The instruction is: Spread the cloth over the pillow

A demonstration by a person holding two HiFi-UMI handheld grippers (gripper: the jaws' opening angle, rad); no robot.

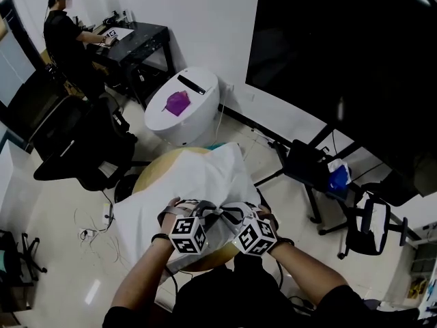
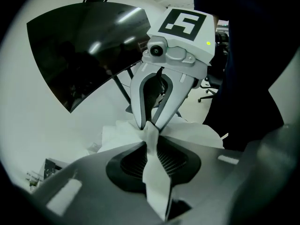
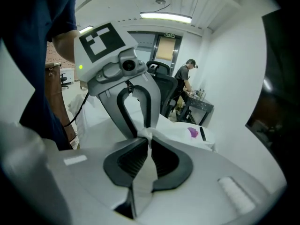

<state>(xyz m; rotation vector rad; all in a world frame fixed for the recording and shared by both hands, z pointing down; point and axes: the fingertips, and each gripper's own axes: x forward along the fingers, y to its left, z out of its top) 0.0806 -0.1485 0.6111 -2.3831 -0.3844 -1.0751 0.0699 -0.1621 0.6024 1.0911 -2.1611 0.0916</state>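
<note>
Head view: left tool (image 1: 205, 214) and right tool (image 1: 232, 216) sit together at 6 o'clock — both pinch the near edge of the cloth (image 1: 205, 173), which runs toward 12 o'clock over the tabletop (image 1: 149, 175).

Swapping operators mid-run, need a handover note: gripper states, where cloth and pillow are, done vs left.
Left gripper: shut on the cloth, near edge.
Right gripper: shut on the same edge, close beside the left.
Cloth: white, lying rumpled on the round tan surface; pillow not distinguishable under it.
Done: both grips taken.
Left: probably draw the grippers apart and spread the cloth flat.
</note>
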